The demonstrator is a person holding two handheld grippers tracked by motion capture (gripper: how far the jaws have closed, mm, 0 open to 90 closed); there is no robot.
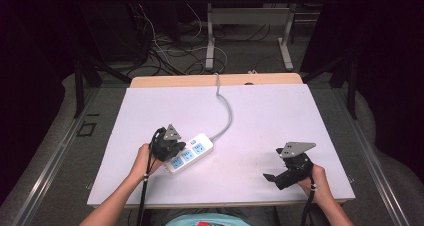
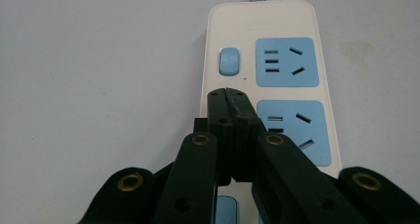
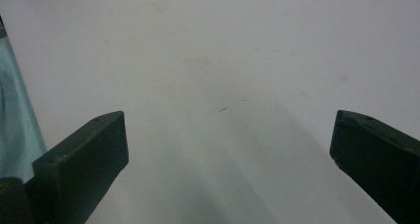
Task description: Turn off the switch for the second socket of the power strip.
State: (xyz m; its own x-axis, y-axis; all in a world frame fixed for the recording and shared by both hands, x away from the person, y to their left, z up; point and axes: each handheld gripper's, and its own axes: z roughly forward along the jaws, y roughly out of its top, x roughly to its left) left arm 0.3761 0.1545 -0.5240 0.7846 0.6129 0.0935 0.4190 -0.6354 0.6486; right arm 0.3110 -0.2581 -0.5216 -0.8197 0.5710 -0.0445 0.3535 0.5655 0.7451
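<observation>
A white power strip (image 1: 191, 152) is lying on the white table (image 1: 260, 116), left of centre and near the front edge, set at a slant. Its grey cord (image 1: 226, 113) is running away from it toward the far edge of the table.

The left claw (image 1: 170, 148) is sitting over the near end of the strip. In the left gripper view the strip (image 2: 270, 50) is showing blue sockets and a small blue switch (image 2: 229, 61); the left claw (image 2: 227, 96) is pressing its jaws together with nothing between them, tips resting over the strip's white face just short of that switch (actual contact cannot be confirmed).

The right claw (image 1: 274, 178) is lying well apart from the strip, near the front right of the table. In the right gripper view its jaws are standing wide apart over bare table (image 3: 223, 85), gripping nothing.
</observation>
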